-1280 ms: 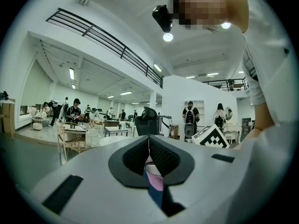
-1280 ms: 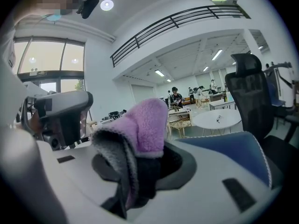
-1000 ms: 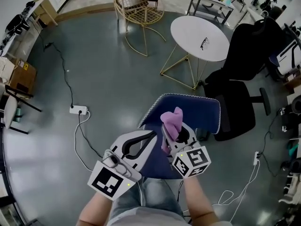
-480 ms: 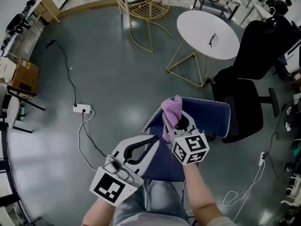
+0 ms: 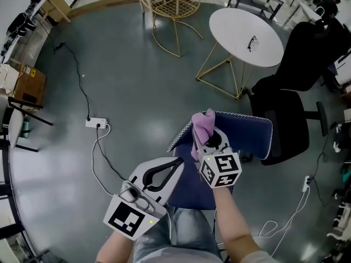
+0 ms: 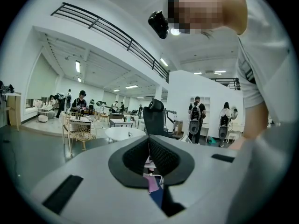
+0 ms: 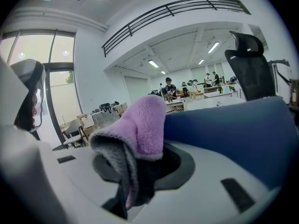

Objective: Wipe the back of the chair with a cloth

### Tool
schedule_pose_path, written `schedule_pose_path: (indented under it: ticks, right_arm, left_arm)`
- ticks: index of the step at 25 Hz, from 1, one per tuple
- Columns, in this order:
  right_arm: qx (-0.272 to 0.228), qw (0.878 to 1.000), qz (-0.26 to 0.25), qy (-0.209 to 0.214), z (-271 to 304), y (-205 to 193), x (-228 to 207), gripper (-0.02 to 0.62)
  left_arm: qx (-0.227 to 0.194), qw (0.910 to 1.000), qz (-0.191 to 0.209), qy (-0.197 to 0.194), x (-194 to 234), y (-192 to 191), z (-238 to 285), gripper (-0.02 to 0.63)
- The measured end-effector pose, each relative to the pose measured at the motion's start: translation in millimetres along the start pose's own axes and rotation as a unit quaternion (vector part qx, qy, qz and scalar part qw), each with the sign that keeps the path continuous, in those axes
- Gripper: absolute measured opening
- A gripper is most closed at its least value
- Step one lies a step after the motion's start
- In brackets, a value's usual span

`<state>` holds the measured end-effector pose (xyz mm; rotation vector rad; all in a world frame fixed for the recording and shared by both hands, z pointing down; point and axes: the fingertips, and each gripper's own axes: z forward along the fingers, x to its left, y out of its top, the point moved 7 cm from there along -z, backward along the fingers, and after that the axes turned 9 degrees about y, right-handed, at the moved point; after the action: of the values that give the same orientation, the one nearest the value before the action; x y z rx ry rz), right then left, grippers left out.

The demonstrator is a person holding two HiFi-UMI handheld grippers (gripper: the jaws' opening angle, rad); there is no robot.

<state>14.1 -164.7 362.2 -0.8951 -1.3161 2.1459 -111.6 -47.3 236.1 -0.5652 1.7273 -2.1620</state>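
The blue chair's back [image 5: 247, 131] stands in front of me, its seat [image 5: 189, 186] below between my two grippers. My right gripper [image 5: 201, 141] is shut on a purple cloth [image 5: 203, 125], which bunches up over the left end of the back's top edge. In the right gripper view the cloth [image 7: 142, 122] sticks up from the jaws, with the blue chair back [image 7: 238, 129] just right of it. My left gripper [image 5: 176, 162] hovers over the seat, lower left of the cloth, with its jaws together and nothing in them [image 6: 149, 158].
A black office chair [image 5: 288, 106] stands right behind the blue chair. Beyond are a round white table [image 5: 241, 32] on gold legs and a gold wire chair [image 5: 167, 4]. A power strip [image 5: 94, 123] with cables lies on the grey floor at left.
The right gripper with the cloth has slid a little toward the left end of the chair back. The left gripper has stayed over the seat.
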Motion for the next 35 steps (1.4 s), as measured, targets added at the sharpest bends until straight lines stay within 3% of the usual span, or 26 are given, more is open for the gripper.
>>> schedule_pose_path:
  ticks: [8,18,35]
  right_arm:
    - [0.003,1.0,0.005,-0.02,-9.6,-1.7,-8.7,0.124]
    - [0.006,0.997,0.014,-0.078,-46.6,-7.3,-49.6,0.124]
    - [0.001,0.981,0.062,-0.182,-117.8,-21.1,-132.4,0.124]
  left_arm:
    - [0.005,0.9999,0.006,-0.008,-6.3,0.8,3.6,0.015]
    - [0.012,0.999,0.012,-0.041,-25.6,1.6,28.1,0.015]
    - [0.016,0.9946,0.017,-0.101,-60.6,-1.6,70.2,0.015]
